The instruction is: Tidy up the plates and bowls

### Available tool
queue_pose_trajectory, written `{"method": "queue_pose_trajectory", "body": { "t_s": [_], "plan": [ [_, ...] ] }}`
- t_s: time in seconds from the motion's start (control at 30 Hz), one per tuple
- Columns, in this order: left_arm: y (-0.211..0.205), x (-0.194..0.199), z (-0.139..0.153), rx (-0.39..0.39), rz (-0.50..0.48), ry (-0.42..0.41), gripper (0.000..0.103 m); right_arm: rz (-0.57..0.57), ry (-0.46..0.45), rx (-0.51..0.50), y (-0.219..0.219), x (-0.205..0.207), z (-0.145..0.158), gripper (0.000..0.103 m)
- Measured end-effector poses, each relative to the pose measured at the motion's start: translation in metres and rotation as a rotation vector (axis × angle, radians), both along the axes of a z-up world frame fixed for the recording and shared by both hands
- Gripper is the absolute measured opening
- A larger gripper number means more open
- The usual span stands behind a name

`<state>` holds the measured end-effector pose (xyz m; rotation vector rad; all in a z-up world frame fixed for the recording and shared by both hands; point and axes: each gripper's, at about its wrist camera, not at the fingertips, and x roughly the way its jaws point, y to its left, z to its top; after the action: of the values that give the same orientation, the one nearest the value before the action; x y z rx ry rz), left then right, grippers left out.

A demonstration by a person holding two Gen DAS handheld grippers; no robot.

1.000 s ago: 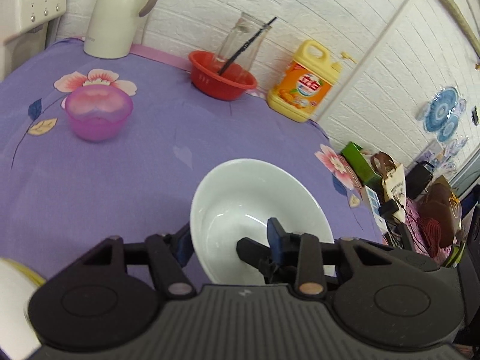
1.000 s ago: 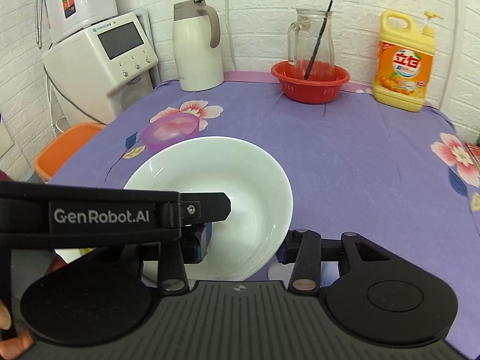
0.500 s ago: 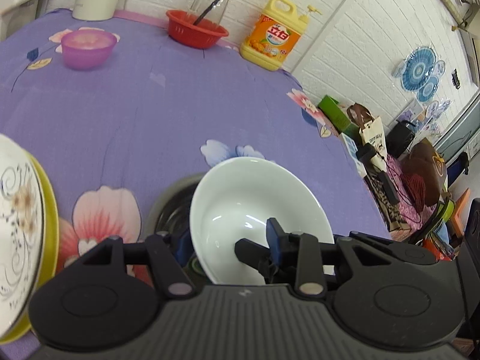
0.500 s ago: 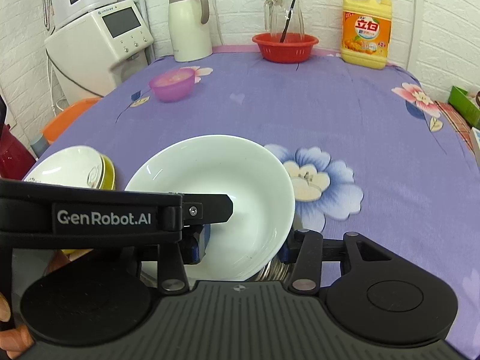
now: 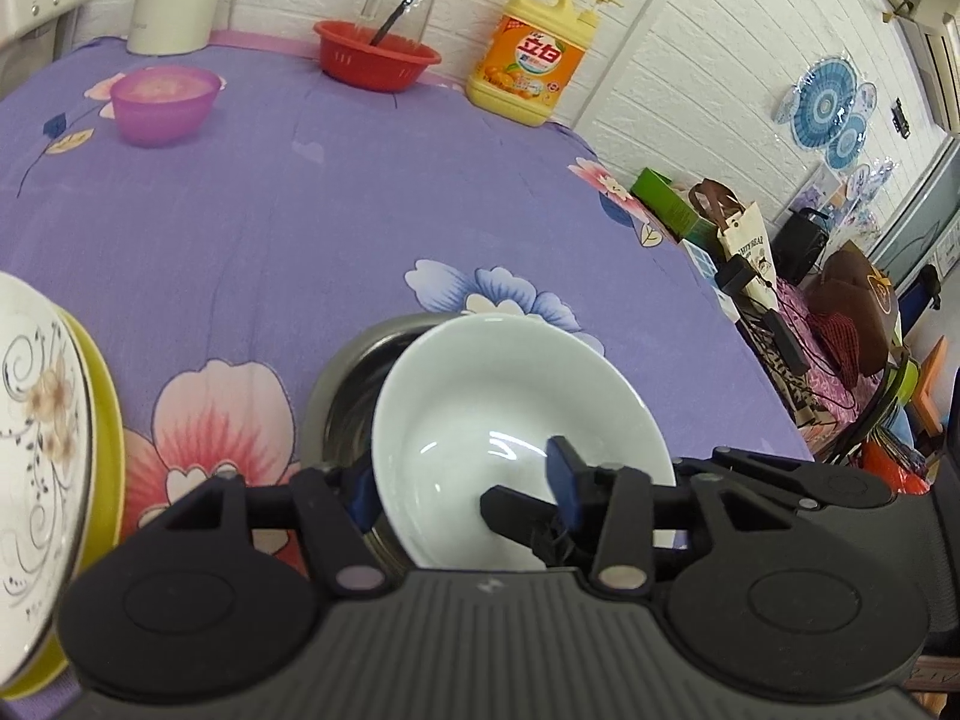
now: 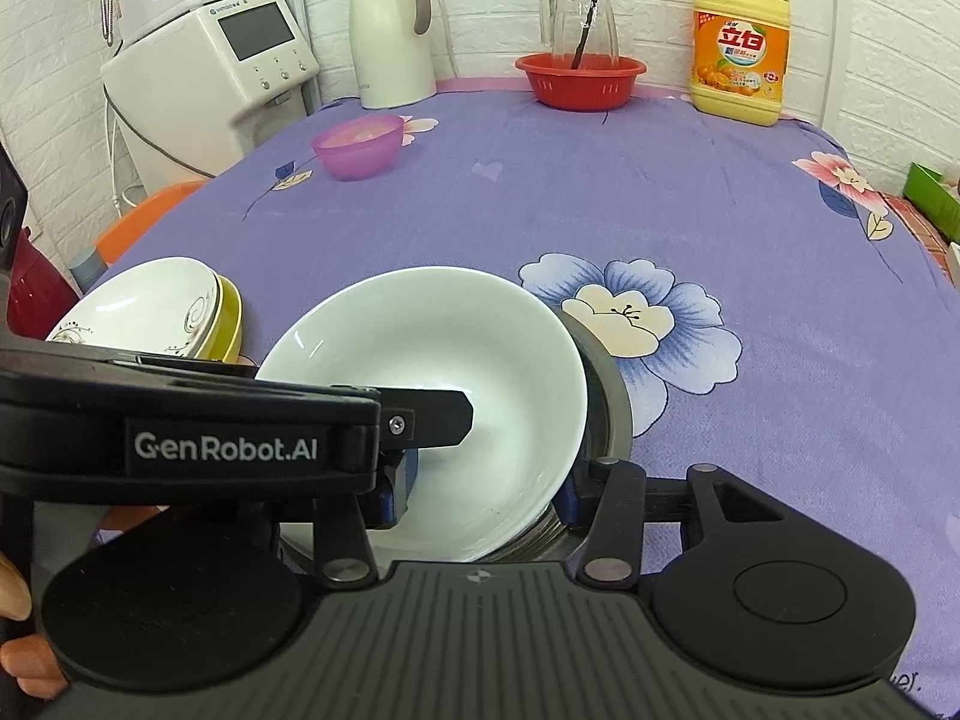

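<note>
A plain white bowl [image 5: 516,396] sits tilted inside a steel bowl [image 5: 348,384] near the table's front edge. My left gripper [image 5: 462,480] straddles the white bowl's near-left wall, one pad outside and one inside. Its jaws are opening and the pads look to be coming off the wall. In the right wrist view the white bowl [image 6: 432,360] lies in the steel bowl [image 6: 606,396]. My right gripper [image 6: 486,486] is shut on its near-right wall, one pad inside and one between the two bowls. The left gripper's black finger [image 6: 444,420] reaches into the bowl from the left.
A flower-patterned white plate [image 6: 150,312] lies on a yellow plate [image 6: 231,324] just left of the bowls. Farther back stand a pink bowl [image 6: 360,144], a red basket [image 6: 579,81] with a glass jug, a detergent bottle [image 6: 738,42] and a kettle [image 6: 393,36]. A hand [image 6: 12,600] shows at bottom left.
Both grippers carried the white bowl back toward the near edge and down into the steel bowl, which came into view with the plate stack. The left jaws have widened slightly.
</note>
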<state>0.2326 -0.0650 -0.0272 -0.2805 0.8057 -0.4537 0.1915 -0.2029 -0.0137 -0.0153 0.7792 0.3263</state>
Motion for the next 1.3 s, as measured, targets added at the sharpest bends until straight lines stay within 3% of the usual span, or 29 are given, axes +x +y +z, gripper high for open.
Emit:
{"method": "queue_pose_trajectory", "body": {
  "t_s": [0.1, 0.27, 0.33, 0.4, 0.73, 1.0, 1.2, 1.3],
  "plan": [
    [0.001, -0.003, 0.005, 0.004, -0.004, -0.02, 0.088, -0.003, -0.007, 0.003, -0.002, -0.001, 0.001, 0.083],
    [0.008, -0.013, 0.027, 0.035, -0.003, -0.128, 0.101, -0.028, -0.032, 0.046, -0.01, -0.005, 0.007, 0.093],
    [0.012, -0.013, 0.037, 0.029, 0.002, -0.155, 0.101, -0.043, -0.047, 0.061, -0.014, -0.006, 0.011, 0.095],
    [0.019, -0.011, 0.047, 0.024, 0.013, -0.169, 0.102, -0.053, -0.062, 0.076, -0.017, -0.008, 0.015, 0.103],
    [0.085, 0.012, 0.07, 0.05, 0.144, -0.176, 0.102, -0.114, -0.066, 0.151, -0.032, 0.0, 0.031, 0.103],
    [0.163, 0.037, 0.079, 0.106, 0.307, -0.173, 0.102, -0.094, -0.029, 0.221, -0.016, 0.043, 0.046, 0.103],
    [0.207, 0.074, 0.088, 0.114, 0.378, -0.181, 0.102, -0.061, -0.018, 0.13, 0.028, 0.097, 0.064, 0.103],
    [0.218, 0.102, 0.084, 0.117, 0.402, -0.162, 0.102, 0.036, -0.087, 0.084, 0.054, 0.12, 0.069, 0.103]
  ]
}}
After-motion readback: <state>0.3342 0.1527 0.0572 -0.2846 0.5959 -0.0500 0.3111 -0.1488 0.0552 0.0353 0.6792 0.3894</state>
